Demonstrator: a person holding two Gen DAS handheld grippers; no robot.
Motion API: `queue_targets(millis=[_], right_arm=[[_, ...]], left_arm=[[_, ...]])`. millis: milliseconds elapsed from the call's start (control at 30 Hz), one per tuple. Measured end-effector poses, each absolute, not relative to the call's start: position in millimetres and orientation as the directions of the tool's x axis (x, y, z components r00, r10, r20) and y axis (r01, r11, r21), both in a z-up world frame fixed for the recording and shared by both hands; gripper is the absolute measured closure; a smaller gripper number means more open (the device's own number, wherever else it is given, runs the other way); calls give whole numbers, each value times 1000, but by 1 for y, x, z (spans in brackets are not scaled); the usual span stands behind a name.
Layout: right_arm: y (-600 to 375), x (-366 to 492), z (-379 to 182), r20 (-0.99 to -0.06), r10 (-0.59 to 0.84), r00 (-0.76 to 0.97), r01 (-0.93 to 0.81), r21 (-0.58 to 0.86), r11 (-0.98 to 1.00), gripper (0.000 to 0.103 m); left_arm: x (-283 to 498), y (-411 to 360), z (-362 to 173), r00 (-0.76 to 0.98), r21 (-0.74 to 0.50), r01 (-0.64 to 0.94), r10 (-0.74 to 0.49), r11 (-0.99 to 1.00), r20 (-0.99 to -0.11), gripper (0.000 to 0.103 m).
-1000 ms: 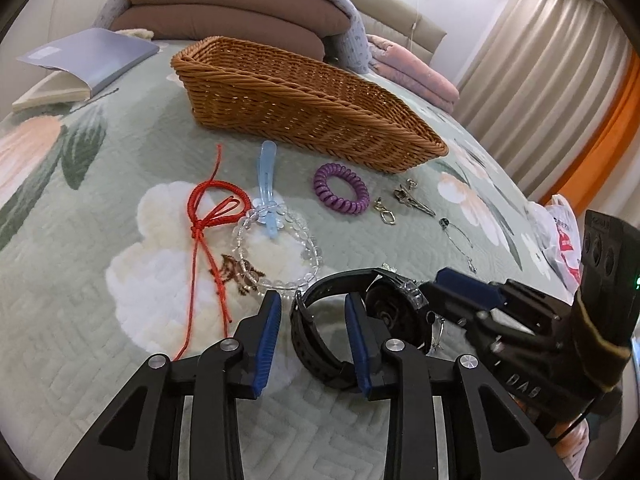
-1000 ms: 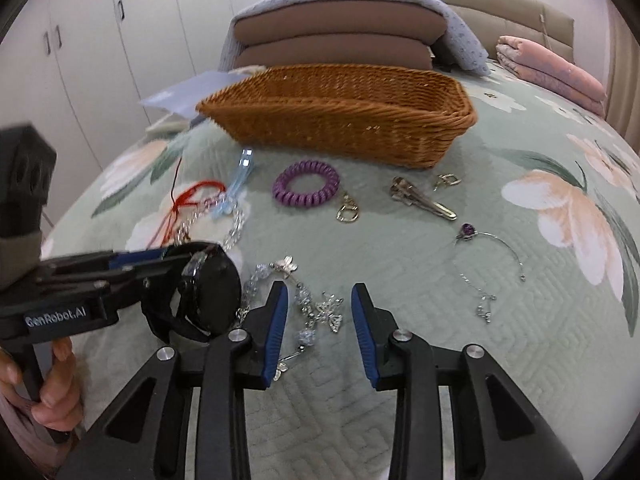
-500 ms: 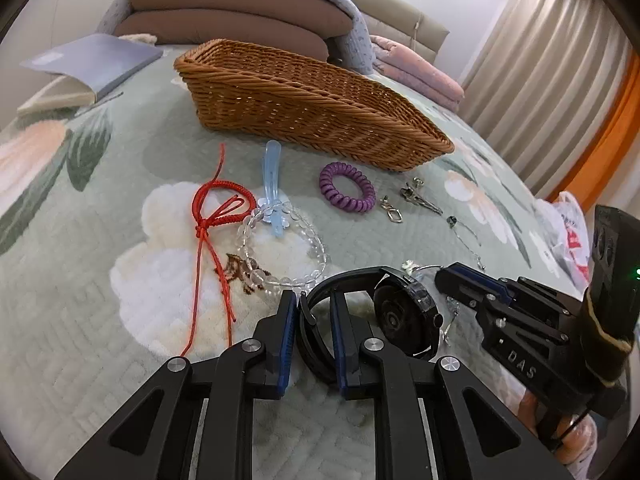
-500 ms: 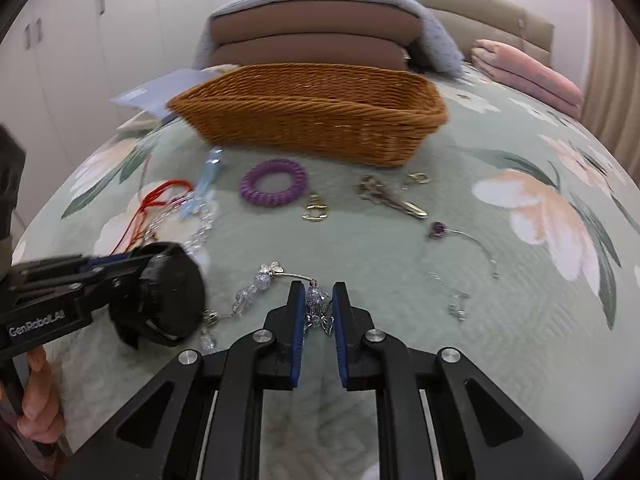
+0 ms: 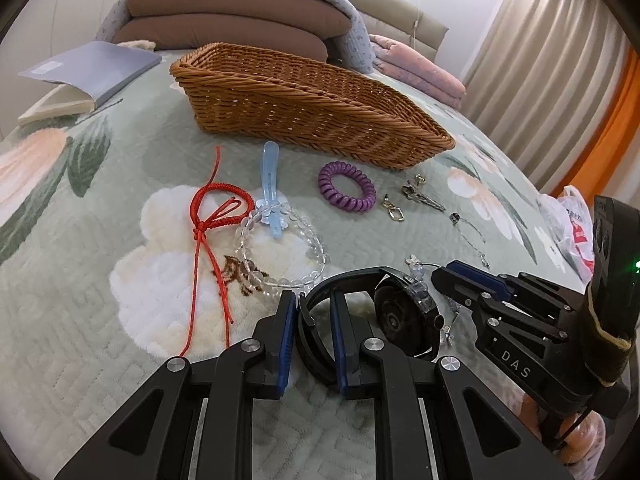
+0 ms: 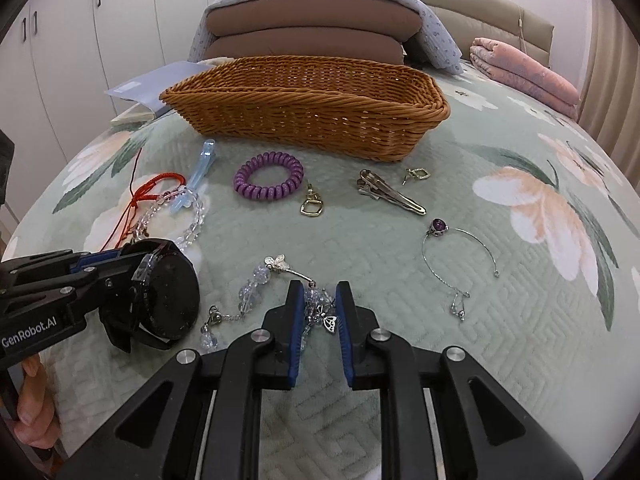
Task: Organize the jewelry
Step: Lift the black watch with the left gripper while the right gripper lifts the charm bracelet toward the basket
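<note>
A black watch (image 5: 404, 316) has its strap pinched between the pads of my left gripper (image 5: 313, 300), low over the quilt. In the right wrist view the watch's face (image 6: 168, 292) stands on edge at the left. A crystal charm bracelet (image 6: 256, 292) lies between the fingers of my right gripper (image 6: 318, 292), whose jaws are opening slightly while the pads still touch its beads. Behind stands a wicker basket (image 5: 304, 108). Before it lie a purple coil hair tie (image 5: 352, 204), a red cord bracelet (image 5: 200, 216), a clear bead bracelet (image 5: 320, 248) and a blue clip (image 5: 269, 176).
A silver hair clip (image 6: 390, 194), a purple-stone bangle (image 6: 438, 225) and gold earrings (image 6: 311, 208) lie on the floral quilt to the right. A grey folder (image 5: 88, 68), brown pillows (image 5: 240, 20) and a pink folded blanket (image 6: 524, 72) sit at the back. A plastic bag (image 5: 572, 224) lies at the bed's right edge.
Both grippers went from open to shut: the left closed on the watch strap, the right came down and closed on the crystal charm bracelet. The watch now stands more on edge.
</note>
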State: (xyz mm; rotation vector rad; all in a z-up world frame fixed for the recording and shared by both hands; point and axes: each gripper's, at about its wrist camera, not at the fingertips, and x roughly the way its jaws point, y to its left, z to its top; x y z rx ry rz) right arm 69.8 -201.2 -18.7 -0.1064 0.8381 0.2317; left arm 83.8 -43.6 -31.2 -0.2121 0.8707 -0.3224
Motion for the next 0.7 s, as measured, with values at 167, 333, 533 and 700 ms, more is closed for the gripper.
queue_targets(millis=[167, 333, 533, 700], right_arm=[[-204, 68, -17, -736, 171, 655, -242, 11, 970, 88], [-208, 63, -12, -711, 198, 675, -251, 31, 968, 90], [-223, 59, -1, -672, 254, 696, -247, 108, 963, 90], [-232, 58, 5, -649, 278, 708, -239, 151, 959, 90]], left_arm=[[82, -45, -30, 612, -289, 196, -347, 937, -710, 88], [80, -41, -27, 623, -313, 207, -372, 927, -689, 89], [74, -39, -21, 642, -335, 230, -401, 914, -653, 89], [71, -36, -16, 655, -354, 235, -417, 905, -630, 89]])
